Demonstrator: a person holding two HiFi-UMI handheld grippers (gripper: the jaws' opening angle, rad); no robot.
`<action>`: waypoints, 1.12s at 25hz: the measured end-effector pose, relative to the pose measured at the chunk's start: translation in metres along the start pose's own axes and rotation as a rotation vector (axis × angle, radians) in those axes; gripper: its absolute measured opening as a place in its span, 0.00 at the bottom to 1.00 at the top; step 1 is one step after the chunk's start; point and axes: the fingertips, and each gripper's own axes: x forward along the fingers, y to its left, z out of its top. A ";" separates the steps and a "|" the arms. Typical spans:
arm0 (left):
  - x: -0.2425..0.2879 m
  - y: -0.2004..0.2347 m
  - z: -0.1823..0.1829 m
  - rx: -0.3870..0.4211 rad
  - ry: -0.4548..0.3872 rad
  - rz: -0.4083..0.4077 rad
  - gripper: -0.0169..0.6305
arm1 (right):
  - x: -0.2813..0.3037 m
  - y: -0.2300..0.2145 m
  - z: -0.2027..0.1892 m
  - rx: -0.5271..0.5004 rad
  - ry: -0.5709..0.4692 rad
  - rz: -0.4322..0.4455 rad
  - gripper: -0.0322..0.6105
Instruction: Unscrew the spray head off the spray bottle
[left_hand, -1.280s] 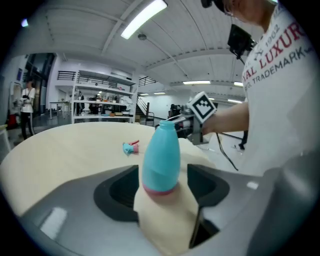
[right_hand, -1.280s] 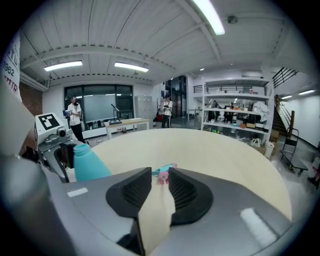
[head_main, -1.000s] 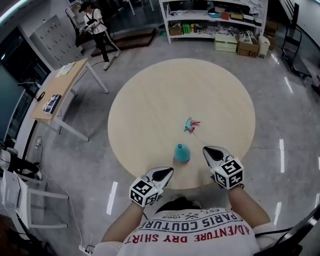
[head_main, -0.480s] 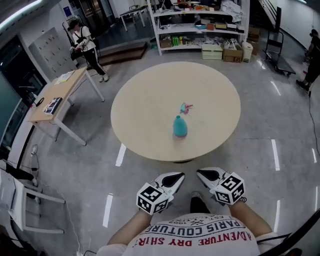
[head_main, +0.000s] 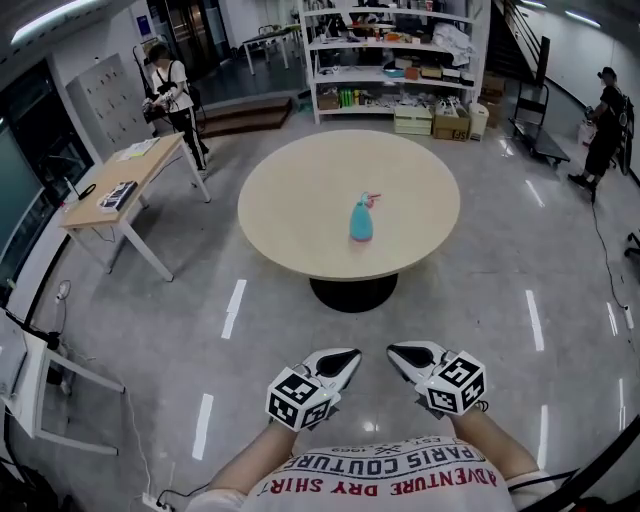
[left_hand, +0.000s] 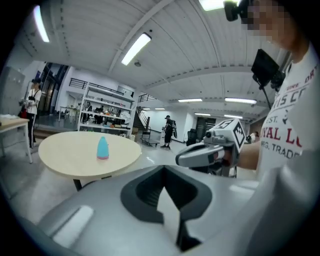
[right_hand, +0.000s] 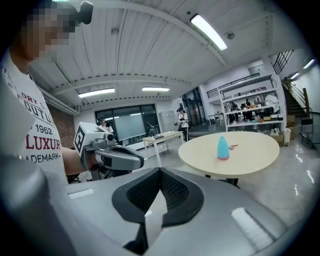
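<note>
**Both tongs closed and empty, low in the frame, well apart from the spray bottle (head_main: 361, 220) on the round tabletop (head_main: 290, 205) at upper centre.**

The teal bottle stands upright near the middle of the tabletop. A small pink-red piece just beside it, up and to the right, is probably the spray head (head_main: 372, 201), though it is too small to confirm. Likely hazards: if the bottle is uncapped, any knock to the tabletop would spill it, and the loose piece could roll off. The left tongs (head_main: 350, 356) and right tongs (head_main: 397, 350) hang over the floor (head_main: 560, 300), each with jaws pressed together, pinching and touching nothing.
</note>
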 end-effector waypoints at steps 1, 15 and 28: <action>-0.009 -0.010 0.003 0.017 -0.004 0.005 0.03 | -0.009 0.010 0.003 -0.010 -0.014 0.004 0.05; -0.042 -0.187 -0.007 0.076 -0.024 0.004 0.03 | -0.160 0.102 -0.036 -0.017 -0.063 0.068 0.05; -0.057 -0.253 -0.008 0.099 -0.021 0.011 0.03 | -0.210 0.148 -0.042 -0.052 -0.097 0.099 0.05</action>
